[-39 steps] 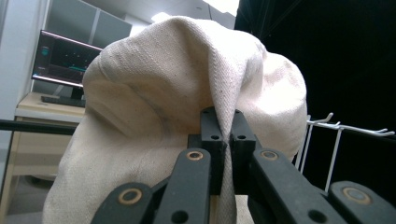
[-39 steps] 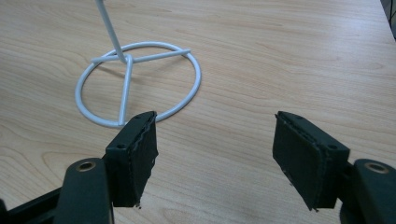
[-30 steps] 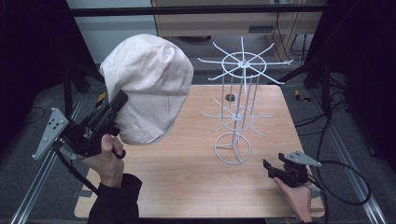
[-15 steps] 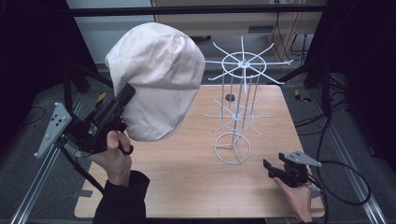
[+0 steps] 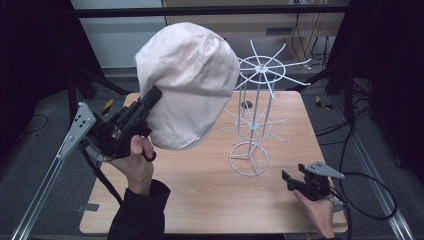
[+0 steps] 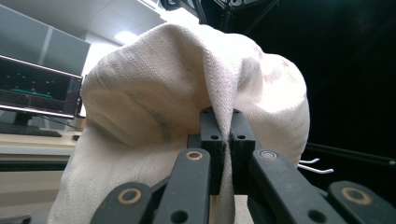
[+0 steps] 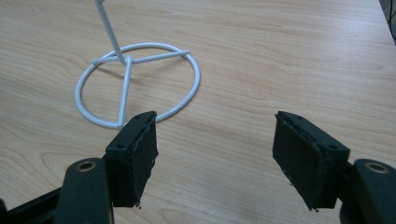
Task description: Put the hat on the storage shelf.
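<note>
One pale wooden surface (image 5: 200, 200) (dark room around) bears a wire rack (image 5: 252, 120); left tool (image 6: 223, 135) clamps a cream hat (image 5: 192, 85), right tool (image 7: 215, 154) gapes.

The high view is sitting above the person's side of the wooden table (image 5: 210, 200), looking forward and down, so it's taking in the whole top plus the floor around it. The left gripper view is riding its gripper and tilting upward, jammed right against the cream cloth hat (image 6: 187, 93). The right gripper view is hovering low, aiming down across the tabletop at the white wire rack (image 7: 135, 84)'s ring base, which the high view is also catching, along with the hat.
</note>
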Action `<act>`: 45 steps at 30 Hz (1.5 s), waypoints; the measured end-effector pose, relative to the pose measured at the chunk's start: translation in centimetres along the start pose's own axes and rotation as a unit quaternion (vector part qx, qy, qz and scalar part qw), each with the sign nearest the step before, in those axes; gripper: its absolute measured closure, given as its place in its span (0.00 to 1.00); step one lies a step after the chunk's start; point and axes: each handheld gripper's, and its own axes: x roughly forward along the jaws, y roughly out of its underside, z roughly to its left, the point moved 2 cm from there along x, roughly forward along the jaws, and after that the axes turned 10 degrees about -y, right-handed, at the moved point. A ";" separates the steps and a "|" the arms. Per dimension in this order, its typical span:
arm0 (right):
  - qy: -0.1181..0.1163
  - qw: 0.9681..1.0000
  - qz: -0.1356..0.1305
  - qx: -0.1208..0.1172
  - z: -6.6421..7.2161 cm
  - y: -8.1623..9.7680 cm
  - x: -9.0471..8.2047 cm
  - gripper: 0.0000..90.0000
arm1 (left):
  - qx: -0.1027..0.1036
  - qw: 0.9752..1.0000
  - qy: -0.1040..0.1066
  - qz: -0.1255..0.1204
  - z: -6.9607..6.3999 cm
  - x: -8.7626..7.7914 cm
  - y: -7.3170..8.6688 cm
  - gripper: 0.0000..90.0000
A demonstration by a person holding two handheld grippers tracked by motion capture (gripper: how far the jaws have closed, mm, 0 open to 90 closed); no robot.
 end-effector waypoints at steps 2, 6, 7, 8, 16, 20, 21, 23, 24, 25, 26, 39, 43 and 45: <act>0.000 1.000 -0.001 0.000 0.0 0.0 0.0 0.34 | 0.002 1.000 0.002 -0.001 -0.1 0.0 0.0 0.97; 0.000 1.000 -0.001 -0.001 0.0 0.0 0.0 0.34 | 0.000 1.000 0.008 -0.003 -0.4 -0.1 -0.2 0.97; 0.001 1.000 -0.001 -0.004 0.0 0.0 0.1 0.34 | -0.002 1.000 0.009 -0.004 -0.5 -0.1 -0.2 0.97; 0.001 1.000 -0.001 -0.004 0.0 0.0 0.0 0.34 | -0.002 1.000 0.009 -0.004 -0.5 -0.1 -0.2 0.97; 0.000 1.000 -0.001 -0.002 0.0 0.0 0.0 0.34 | 0.001 1.000 0.015 -0.004 -1.0 0.2 -0.4 0.97; 0.000 1.000 -0.001 -0.002 0.0 0.0 0.0 0.34 | -0.008 1.000 0.023 -0.001 -0.9 0.5 -0.1 0.97; 0.000 1.000 -0.001 -0.002 0.0 0.0 0.0 0.34 | -0.009 1.000 0.025 -0.001 -0.9 0.5 -0.1 0.97; 0.000 1.000 -0.001 -0.002 0.0 0.0 0.0 0.34 | -0.008 1.000 0.026 -0.004 -0.9 0.4 -0.1 0.97; 0.000 1.000 -0.001 -0.002 0.0 0.0 0.0 0.34 | -0.008 1.000 0.027 -0.007 -0.9 0.3 -0.2 0.97; 0.000 1.000 -0.001 -0.002 0.0 0.0 0.0 0.34 | -0.007 1.000 0.027 -0.009 -1.0 0.2 -0.4 0.97; 0.000 1.000 -0.002 -0.002 0.0 0.0 0.0 0.34 | -0.007 1.000 0.028 -0.011 -1.0 0.1 -0.5 0.97; -0.001 1.000 -0.001 -0.002 0.0 0.0 0.0 0.34 | -0.008 0.999 0.045 -0.010 -1.5 -0.1 -0.7 0.97; -0.001 1.000 -0.001 -0.002 0.0 0.0 0.0 0.34 | -0.006 0.999 0.044 -0.002 -1.8 0.6 -0.3 0.97; -0.001 1.000 -0.001 -0.002 0.0 0.0 0.0 0.34 | -0.009 0.999 0.044 -0.002 -1.8 0.8 -0.2 0.97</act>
